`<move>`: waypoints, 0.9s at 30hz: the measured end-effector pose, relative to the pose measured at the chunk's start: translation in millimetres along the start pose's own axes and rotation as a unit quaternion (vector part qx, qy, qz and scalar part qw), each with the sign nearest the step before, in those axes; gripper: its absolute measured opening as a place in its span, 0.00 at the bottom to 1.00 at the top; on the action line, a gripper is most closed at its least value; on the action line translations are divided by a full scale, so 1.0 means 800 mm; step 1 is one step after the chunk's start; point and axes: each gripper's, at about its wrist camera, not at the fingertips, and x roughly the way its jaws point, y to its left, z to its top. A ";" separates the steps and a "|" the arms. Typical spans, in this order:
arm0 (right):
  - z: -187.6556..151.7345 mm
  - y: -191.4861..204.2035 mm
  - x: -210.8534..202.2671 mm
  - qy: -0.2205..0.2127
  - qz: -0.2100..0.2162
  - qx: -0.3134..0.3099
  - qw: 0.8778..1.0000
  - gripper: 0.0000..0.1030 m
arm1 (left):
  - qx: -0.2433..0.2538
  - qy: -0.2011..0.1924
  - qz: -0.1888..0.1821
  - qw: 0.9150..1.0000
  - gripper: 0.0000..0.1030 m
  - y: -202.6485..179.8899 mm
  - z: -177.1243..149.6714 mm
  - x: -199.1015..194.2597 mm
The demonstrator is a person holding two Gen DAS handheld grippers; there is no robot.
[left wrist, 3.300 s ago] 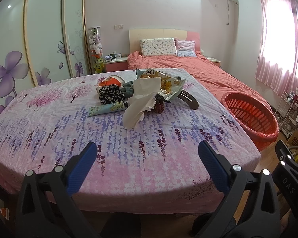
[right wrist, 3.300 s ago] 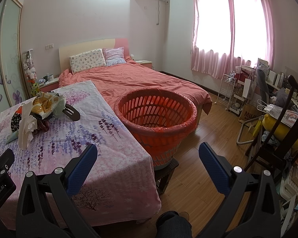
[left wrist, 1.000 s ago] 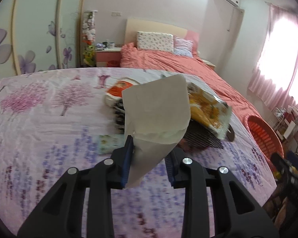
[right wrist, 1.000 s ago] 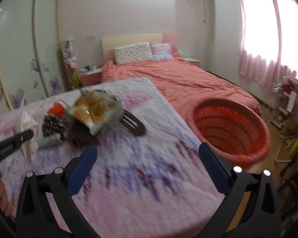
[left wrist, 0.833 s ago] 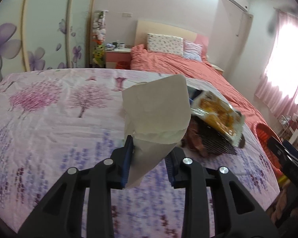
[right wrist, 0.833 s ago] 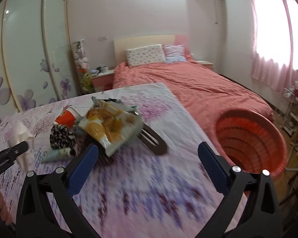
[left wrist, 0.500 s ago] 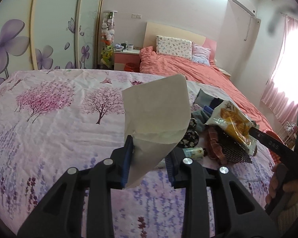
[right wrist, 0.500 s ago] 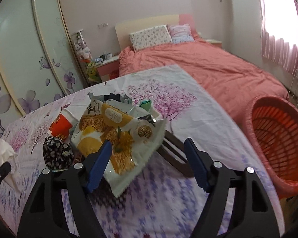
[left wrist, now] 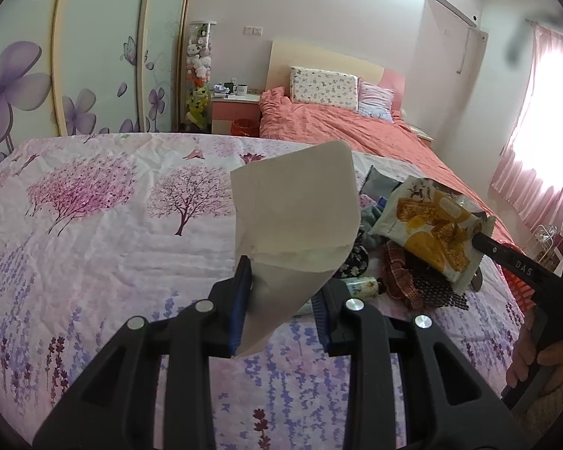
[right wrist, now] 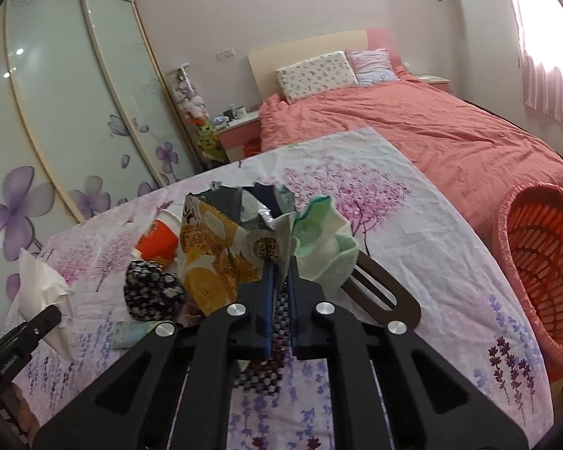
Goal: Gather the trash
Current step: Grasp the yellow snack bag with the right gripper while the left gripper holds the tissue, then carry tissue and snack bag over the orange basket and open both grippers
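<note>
My left gripper (left wrist: 283,292) is shut on a white paper tissue (left wrist: 300,221) and holds it up above the floral sheet (left wrist: 94,232). The tissue also shows in the right wrist view (right wrist: 41,285) at the far left. My right gripper (right wrist: 279,281) is shut on the edge of a yellow snack bag (right wrist: 210,251) and lifts it over the pile; the bag shows in the left wrist view (left wrist: 431,236) at the right. An orange laundry basket (right wrist: 540,255) stands beside the table at the right.
On the sheet lie a black floral pouch (right wrist: 150,292), a red cup (right wrist: 157,243), a green cloth (right wrist: 322,251), a dark shoehorn (right wrist: 383,292), a small tube (left wrist: 360,285) and a checked net cloth (left wrist: 424,285). A red bed (right wrist: 413,131) is behind.
My right gripper closed on the snack bag and raised it. My left gripper keeps holding the tissue and has drawn back a little to the left.
</note>
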 end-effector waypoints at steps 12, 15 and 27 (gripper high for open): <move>0.015 -0.004 -0.074 -0.088 -0.008 -0.001 0.996 0.01 | 0.026 -0.012 -0.023 0.999 0.30 -0.049 0.010 -0.025; 0.019 -0.017 -0.098 -0.119 -0.036 0.003 0.992 0.01 | 0.032 -0.012 -0.037 0.999 0.30 -0.068 0.013 -0.029; 0.008 -0.104 -0.168 -0.202 -0.174 0.044 0.963 0.01 | 0.075 -0.002 -0.116 0.990 0.30 -0.185 0.014 -0.022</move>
